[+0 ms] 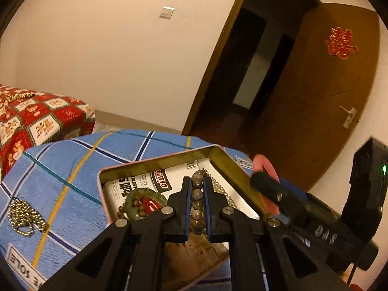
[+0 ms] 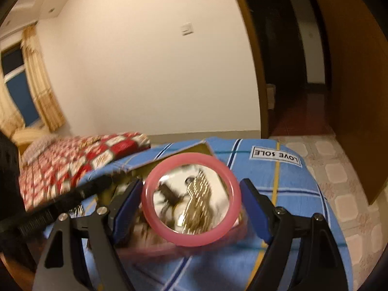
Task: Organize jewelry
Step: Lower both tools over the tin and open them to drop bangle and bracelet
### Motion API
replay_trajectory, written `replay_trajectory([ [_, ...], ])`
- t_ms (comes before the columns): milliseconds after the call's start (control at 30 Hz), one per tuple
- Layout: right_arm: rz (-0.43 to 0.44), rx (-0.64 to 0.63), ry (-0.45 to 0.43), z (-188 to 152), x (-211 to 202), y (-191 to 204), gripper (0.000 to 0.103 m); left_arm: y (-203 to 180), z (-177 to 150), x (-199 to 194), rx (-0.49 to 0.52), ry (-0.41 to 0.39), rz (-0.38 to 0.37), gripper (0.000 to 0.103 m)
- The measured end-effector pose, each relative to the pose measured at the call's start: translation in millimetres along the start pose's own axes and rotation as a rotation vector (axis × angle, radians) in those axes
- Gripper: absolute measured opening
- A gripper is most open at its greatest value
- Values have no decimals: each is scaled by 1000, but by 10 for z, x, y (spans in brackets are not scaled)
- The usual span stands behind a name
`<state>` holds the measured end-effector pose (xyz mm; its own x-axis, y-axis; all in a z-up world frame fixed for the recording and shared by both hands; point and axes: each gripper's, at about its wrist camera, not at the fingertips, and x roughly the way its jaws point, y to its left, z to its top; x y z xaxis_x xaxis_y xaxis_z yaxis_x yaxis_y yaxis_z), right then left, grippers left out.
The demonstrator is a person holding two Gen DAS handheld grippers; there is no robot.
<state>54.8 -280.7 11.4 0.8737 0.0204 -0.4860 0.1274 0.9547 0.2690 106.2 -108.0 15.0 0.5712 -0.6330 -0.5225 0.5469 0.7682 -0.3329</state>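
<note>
My left gripper is clamped on a string of grey-brown beads, its blue pads pressed to either side of the strand, and it hangs over the open tin on the blue checked cloth. Inside the tin I see a green bangle, a red piece beside it, brown wooden beads and a pale bead chain along the right wall, all lying on printed paper. A gold chain lies on the cloth to the left of the tin, well apart from it. My right gripper stands wide apart around a pink bangle; the left pad touches the ring, but at the right pad I cannot tell. The bangle sits above the tin's near corner, blurred.
</note>
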Motion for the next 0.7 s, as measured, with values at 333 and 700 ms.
replay_trajectory([
  [333,-12,-30,49,17,293,25,84,114,-67,272,-5,51,106,8],
  [700,42,18,19,2,274,-75,93,107,-100,229,-12,21,141,69],
])
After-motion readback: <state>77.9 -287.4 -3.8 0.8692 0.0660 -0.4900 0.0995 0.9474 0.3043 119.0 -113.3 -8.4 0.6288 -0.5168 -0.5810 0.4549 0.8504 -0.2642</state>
